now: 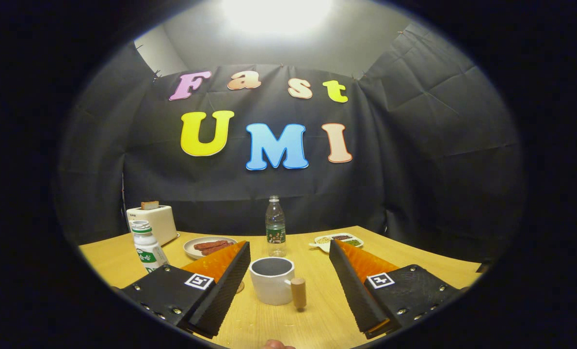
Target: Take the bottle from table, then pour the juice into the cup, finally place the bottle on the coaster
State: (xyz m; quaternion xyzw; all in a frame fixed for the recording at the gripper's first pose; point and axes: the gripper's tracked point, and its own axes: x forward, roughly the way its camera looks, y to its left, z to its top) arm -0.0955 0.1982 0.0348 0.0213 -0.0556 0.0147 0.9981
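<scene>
Gripper [288,271] wide open, holding nothing; white ceramic cup with wooden handle [272,280] between fingers. Clear plastic bottle with green label [275,226] upright beyond cup, mid wooden table [414,259].

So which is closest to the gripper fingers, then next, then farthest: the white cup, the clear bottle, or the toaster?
Gripper open.
1. White cup, between the fingers.
2. Clear bottle, straight beyond the cup.
3. Toaster, far back, off to the left by the wall.
</scene>
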